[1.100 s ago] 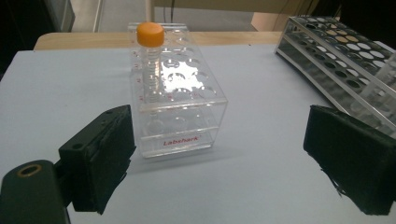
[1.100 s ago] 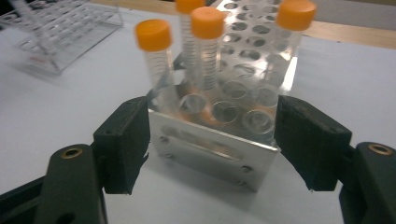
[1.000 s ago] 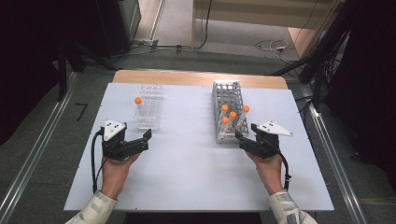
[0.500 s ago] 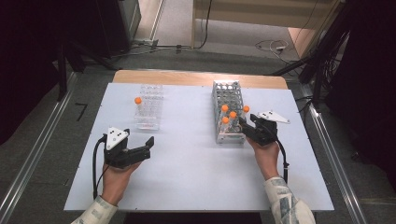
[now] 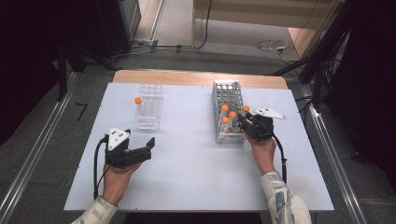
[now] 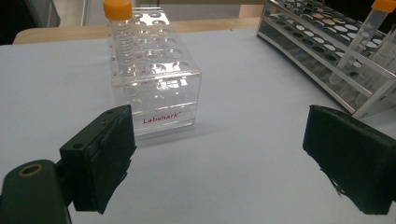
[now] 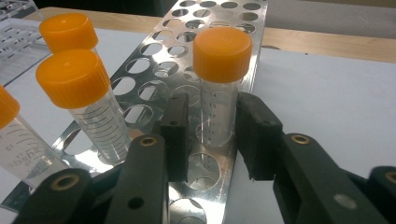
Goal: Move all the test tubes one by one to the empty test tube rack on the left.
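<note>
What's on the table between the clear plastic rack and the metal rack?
Nothing: in the high view, bare white table separates the clear plastic rack from the metal rack.

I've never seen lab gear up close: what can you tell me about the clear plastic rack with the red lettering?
The clear plastic rack is a box-shaped block of stacked see-through plates with rows of round holes. Red lettering on its front reads Labshark. It sits flat on the pale table, and one orange-capped tube stands upright in a corner hole.

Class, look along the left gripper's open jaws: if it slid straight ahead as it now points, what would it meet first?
Probably the clear plastic rack, at its near end. The left gripper is open, with bare table between it and the rack. The metal rack lies off to one side. Depth is hard to judge.
</note>
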{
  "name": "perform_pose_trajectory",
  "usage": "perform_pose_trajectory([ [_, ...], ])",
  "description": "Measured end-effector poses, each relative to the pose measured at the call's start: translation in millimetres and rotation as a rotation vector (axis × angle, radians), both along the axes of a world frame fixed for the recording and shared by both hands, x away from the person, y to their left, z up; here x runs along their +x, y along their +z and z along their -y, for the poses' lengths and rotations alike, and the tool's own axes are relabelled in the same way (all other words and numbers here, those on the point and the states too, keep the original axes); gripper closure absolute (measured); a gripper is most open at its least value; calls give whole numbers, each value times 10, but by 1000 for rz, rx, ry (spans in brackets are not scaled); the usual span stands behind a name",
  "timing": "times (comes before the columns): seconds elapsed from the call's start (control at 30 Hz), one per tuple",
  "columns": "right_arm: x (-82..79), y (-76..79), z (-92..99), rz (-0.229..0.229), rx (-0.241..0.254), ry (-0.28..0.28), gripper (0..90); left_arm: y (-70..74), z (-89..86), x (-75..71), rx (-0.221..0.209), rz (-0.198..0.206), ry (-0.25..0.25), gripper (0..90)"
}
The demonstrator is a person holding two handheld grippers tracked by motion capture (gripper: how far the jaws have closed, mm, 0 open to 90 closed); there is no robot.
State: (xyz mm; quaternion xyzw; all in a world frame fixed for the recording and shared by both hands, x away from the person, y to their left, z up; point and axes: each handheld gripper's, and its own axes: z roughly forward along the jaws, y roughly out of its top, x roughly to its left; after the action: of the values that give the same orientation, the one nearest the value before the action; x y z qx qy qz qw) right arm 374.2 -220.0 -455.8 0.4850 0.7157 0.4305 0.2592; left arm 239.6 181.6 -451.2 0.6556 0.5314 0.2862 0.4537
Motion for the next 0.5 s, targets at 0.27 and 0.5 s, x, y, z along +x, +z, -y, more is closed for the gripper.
perform_pose_trajectory([
  [0.27,24,-11,-19,13,-13,-3,713,-2,6,-1,3,-4,-7,92],
  [0.5,12,21,-5,21,-5,-7,716,-7,14,-1,1,-3,-7,92],
])
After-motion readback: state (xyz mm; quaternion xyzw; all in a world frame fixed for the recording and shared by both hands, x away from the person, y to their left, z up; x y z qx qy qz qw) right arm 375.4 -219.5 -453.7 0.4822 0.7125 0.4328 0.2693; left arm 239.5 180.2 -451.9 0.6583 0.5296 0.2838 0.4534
